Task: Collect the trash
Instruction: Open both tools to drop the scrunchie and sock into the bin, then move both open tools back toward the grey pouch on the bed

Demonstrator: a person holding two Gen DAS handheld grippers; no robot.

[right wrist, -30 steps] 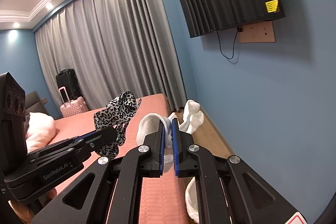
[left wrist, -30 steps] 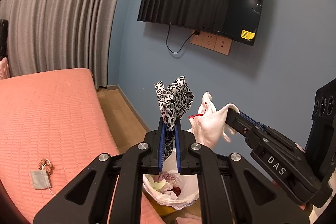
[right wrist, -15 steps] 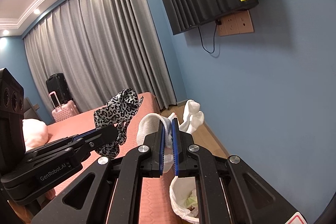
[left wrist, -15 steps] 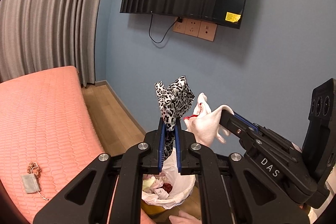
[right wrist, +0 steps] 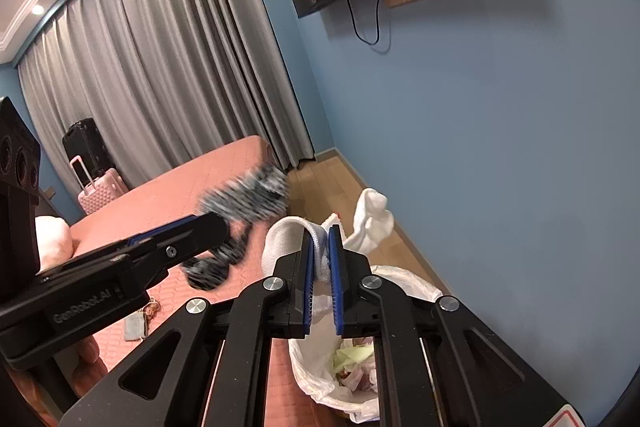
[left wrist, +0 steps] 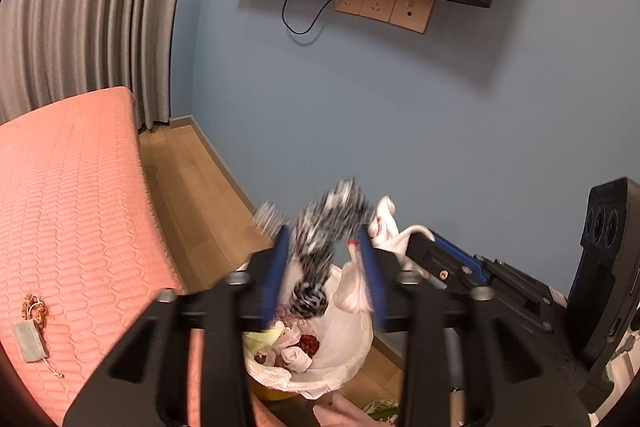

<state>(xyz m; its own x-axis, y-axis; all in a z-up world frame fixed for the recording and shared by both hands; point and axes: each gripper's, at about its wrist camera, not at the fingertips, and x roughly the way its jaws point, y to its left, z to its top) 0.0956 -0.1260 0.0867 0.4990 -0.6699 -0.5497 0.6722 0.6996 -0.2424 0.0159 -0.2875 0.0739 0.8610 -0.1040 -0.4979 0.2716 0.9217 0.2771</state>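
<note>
leopard-print cloth (left wrist: 320,239), blurred, hangs loose between the left gripper (left wrist: 324,275) jaws, which have just been opening, above the lined bin (left wrist: 344,367); right gripper (right wrist: 322,283) clamps a white sock (right wrist: 372,219).

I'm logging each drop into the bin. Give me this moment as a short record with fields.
left gripper: jaws have just been opening; leopard-print cloth loose between them, blurred
right gripper: jaws have just been opening slightly; pads still on white sock
bin: white-lined trash bin below both grippers, part full
bed: small grey pouch lying on it
</note>
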